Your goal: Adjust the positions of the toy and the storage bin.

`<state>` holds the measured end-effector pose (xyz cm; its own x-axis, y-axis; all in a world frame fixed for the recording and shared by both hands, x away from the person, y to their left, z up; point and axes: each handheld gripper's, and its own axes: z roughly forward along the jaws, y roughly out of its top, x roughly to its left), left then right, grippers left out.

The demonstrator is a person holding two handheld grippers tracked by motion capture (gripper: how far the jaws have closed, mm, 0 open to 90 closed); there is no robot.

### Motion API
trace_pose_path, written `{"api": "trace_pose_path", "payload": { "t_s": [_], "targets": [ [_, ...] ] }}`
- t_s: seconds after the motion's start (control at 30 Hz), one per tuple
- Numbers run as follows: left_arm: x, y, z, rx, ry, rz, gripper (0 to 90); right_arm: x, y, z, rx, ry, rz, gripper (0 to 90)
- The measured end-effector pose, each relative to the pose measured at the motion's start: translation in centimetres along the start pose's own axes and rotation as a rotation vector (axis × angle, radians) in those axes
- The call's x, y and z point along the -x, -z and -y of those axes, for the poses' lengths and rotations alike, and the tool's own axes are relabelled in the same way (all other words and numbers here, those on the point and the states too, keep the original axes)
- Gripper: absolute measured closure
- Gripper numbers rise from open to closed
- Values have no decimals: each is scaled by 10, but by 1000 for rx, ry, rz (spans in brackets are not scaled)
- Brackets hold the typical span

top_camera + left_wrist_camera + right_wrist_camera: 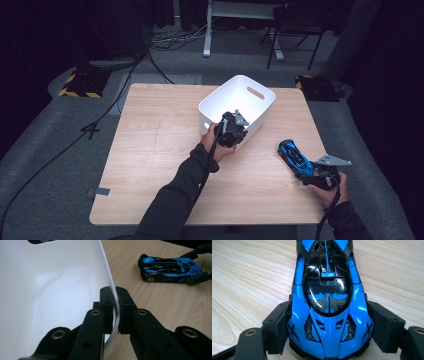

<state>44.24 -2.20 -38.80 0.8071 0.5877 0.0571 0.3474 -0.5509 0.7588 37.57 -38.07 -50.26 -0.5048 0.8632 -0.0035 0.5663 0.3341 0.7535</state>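
White plastic bin [256,93], rounded, with a handle slot in its end wall, standing on the pale wooden bench [150,150] near the far edge, right of the middle, turned at an angle to the edges. Clamped on the near rim of the bin: left gripper [231,131], jaws closed right down on the thin wall, one pad inside the bin and the other outside, as seen in the left gripper view [115,302]. Wall edge pinched between the pads [107,298], curving down toward the camera. Smooth inner wall of the bin [50,290] to the left of the jaws in that view, bare wood to the right.

Blue and black toy car [295,156] resting on the bench close to the right edge, nearer the front edge than the bin, well apart from the bin. Held at one end by the right gripper [311,172], jaws part-way open around the body, a pad pressed against each flank in the right gripper view [328,332]. Car [328,297] pointing away along the wood grain in that view, wheels down on the surface. Also visible past the bin rim in the left gripper view, car [170,269] side-on, with the right gripper's black jaws at its far end.
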Motion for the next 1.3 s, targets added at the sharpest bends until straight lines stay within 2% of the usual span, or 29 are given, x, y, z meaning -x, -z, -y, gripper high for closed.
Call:
{"api": "trace_pose_path", "payload": {
  "t_s": [0.17, 0.23, 0.27, 0.37, 0.43, 0.5, 0.63, 0.67, 0.77, 0.9, 0.93, 0.97, 1.03, 1.1, 1.13, 1.17, 1.2, 1.23, 1.27, 1.3],
  "targets": [
    [-1, 15, 11, -14, -70, 74, 849, 0, 0, 0, -1, 1, -2, 258],
    [2, 30, 22, -21, -109, 123, 849, 0, 0, 0, 0, 2, -2, 258],
    [2, 30, 22, -21, -109, 123, 849, 0, 0, 0, 0, 2, -2, 258],
    [5, 46, 36, -22, -147, 173, 848, 0, 0, 0, -1, 0, -2, 258],
    [8, 58, 46, -16, -168, 184, 848, 0, 0, 0, -1, 1, -2, 259],
    [8, 66, 53, -4, -168, 184, 822, 0, 0, 0, -1, 2, -1, 259],
    [5, 83, 68, 35, -120, 163, 776, 0, 0, 0, 0, 3, -1, 259],
    [3, 86, 71, 37, -119, 158, 759, 0, 0, 0, 0, 1, -1, 259],
    [-1, 93, 79, 52, -77, 154, 723, 0, 0, 0, -1, 1, -1, 259],
    [-8, 101, 86, 71, -50, 130, 673, 0, 0, 0, 0, 2, -1, 259],
    [-7, 102, 88, 79, -32, 126, 656, 0, 0, 0, 0, 1, -1, 259],
    [-7, 103, 89, 82, -42, 99, 598, 0, 0, 0, -2, 1, 1, 259],
    [-7, 106, 92, 102, -18, 87, 570, 0, 0, 0, -1, 2, 0, 259],
    [-7, 110, 94, 124, 8, 59, 492, 0, 0, 0, -1, 4, 0, 259],
    [-7, 111, 95, 146, 36, 48, 437, 0, 0, 0, -1, 2, 0, 259],
    [-8, 114, 95, 144, 43, 27, 396, 0, 0, 0, -1, 3, -1, 259],
    [-9, 117, 95, 156, 56, 14, 378, 0, 0, 0, -1, 3, -1, 259],
    [-10, 121, 94, 172, 59, -6, 320, 0, 0, 0, -2, 2, -1, 259],
    [-12, 125, 94, 184, 74, -29, 320, 0, 0, 0, -2, 2, -1, 259],
    [-14, 128, 93, 199, 107, -56, 296, 0, 0, 0, -2, 3, 0, 259]
  ]
}}
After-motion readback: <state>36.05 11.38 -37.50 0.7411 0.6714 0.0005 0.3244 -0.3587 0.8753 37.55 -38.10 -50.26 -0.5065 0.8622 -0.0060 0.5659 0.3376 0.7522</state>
